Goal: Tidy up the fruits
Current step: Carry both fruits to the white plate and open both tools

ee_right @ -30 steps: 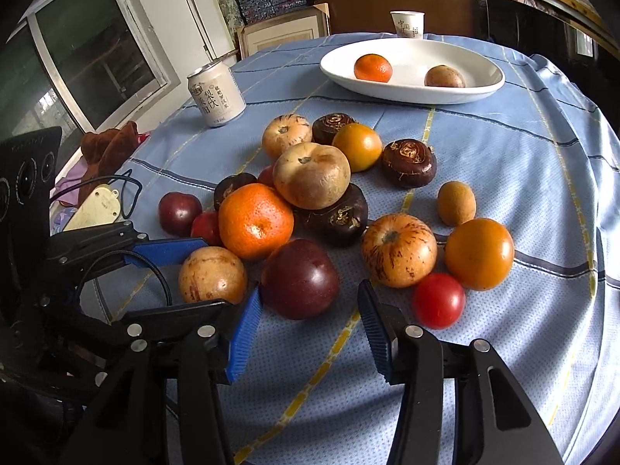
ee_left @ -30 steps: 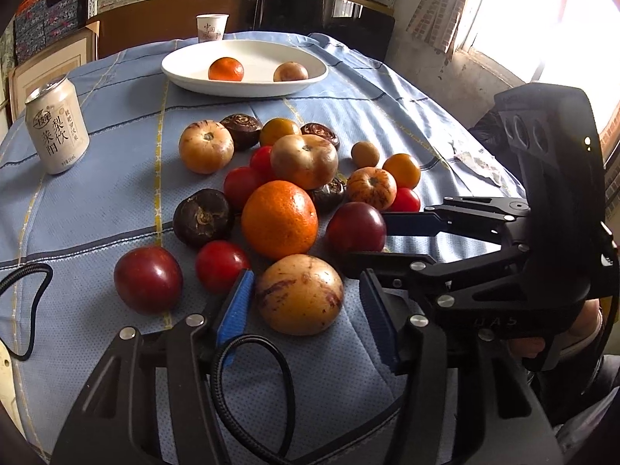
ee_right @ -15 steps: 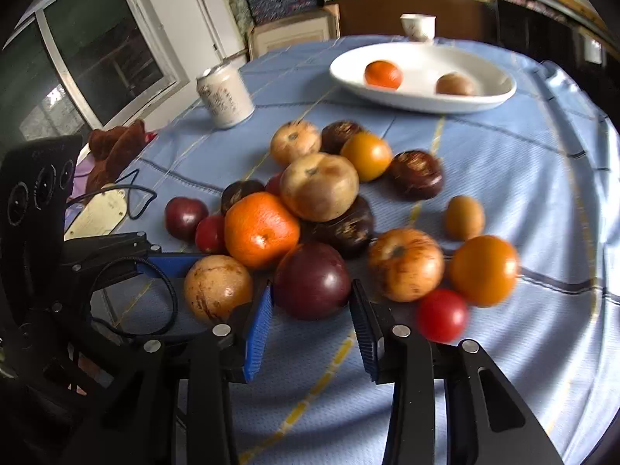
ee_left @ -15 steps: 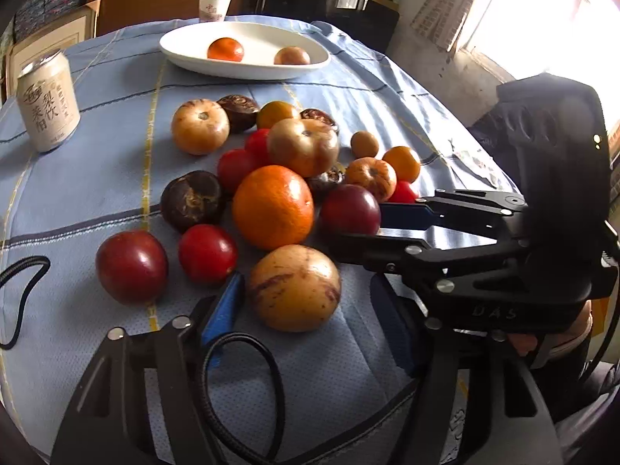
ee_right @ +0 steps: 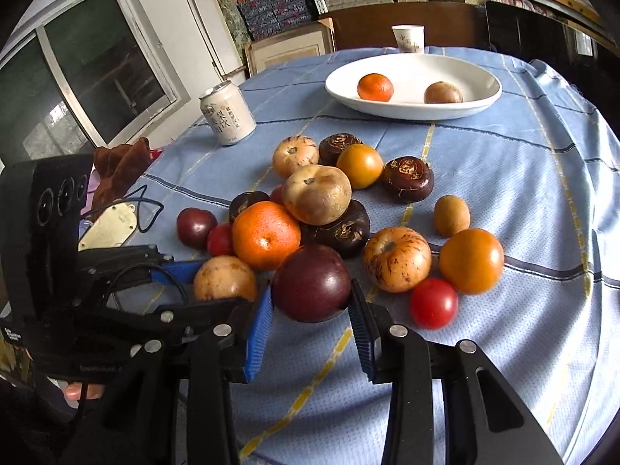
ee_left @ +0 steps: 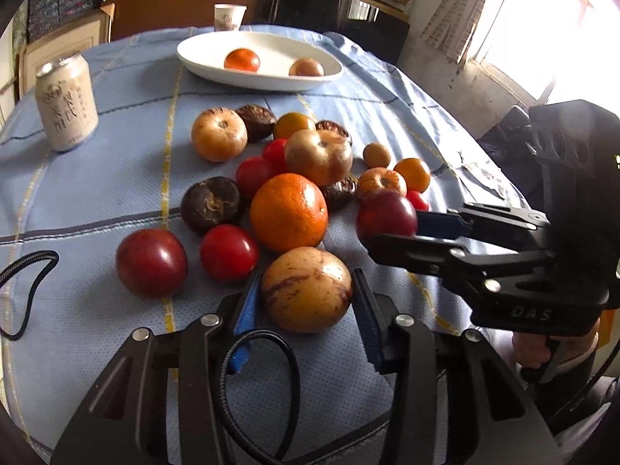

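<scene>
Several fruits lie in a pile on the blue cloth. My left gripper (ee_left: 306, 296) is shut on a tan speckled fruit (ee_left: 307, 290), which also shows in the right wrist view (ee_right: 224, 277). My right gripper (ee_right: 310, 302) is shut on a dark purple fruit (ee_right: 312, 283), seen from the left wrist (ee_left: 386, 213) slightly above the cloth. A big orange (ee_left: 288, 212) sits just beyond both. The white plate (ee_left: 201, 60) at the far end holds an orange fruit (ee_left: 241, 59) and a brown fruit (ee_left: 306, 68).
A drink can (ee_left: 66, 101) stands at the far left, a paper cup (ee_left: 229, 16) behind the plate. A black cable (ee_left: 23, 290) lies at the left edge. A dark red fruit (ee_left: 152, 262) and a red tomato (ee_left: 228, 252) lie left of my left gripper.
Both grippers moved forward and closed: the left onto the tan speckled fruit, the right onto the dark purple fruit, which now looks slightly raised.
</scene>
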Action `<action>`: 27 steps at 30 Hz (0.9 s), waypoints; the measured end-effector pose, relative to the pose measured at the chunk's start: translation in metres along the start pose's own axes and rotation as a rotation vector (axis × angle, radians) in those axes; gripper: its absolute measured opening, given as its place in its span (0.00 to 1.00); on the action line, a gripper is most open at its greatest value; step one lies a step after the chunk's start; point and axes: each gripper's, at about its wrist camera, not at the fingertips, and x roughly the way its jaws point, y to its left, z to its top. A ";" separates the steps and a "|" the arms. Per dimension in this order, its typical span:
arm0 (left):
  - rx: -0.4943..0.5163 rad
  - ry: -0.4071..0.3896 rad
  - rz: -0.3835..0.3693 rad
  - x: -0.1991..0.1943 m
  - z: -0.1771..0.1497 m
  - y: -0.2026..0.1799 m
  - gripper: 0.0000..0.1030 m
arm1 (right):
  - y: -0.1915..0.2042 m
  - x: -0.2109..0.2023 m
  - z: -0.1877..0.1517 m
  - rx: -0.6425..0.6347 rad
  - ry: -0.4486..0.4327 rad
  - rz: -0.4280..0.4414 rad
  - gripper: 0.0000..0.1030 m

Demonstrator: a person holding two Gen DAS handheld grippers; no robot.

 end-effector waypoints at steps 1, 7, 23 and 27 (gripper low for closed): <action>0.000 -0.012 -0.002 -0.003 0.000 0.000 0.43 | 0.000 -0.002 -0.001 0.001 -0.004 0.003 0.38; -0.016 -0.084 -0.023 -0.029 0.008 0.005 0.43 | -0.007 -0.023 0.001 0.023 -0.047 0.030 0.38; -0.093 -0.123 -0.032 -0.015 0.170 0.046 0.43 | -0.077 -0.023 0.112 0.081 -0.217 -0.036 0.38; -0.089 -0.076 0.047 0.027 0.221 0.059 0.43 | -0.094 0.018 0.156 0.098 -0.164 -0.033 0.38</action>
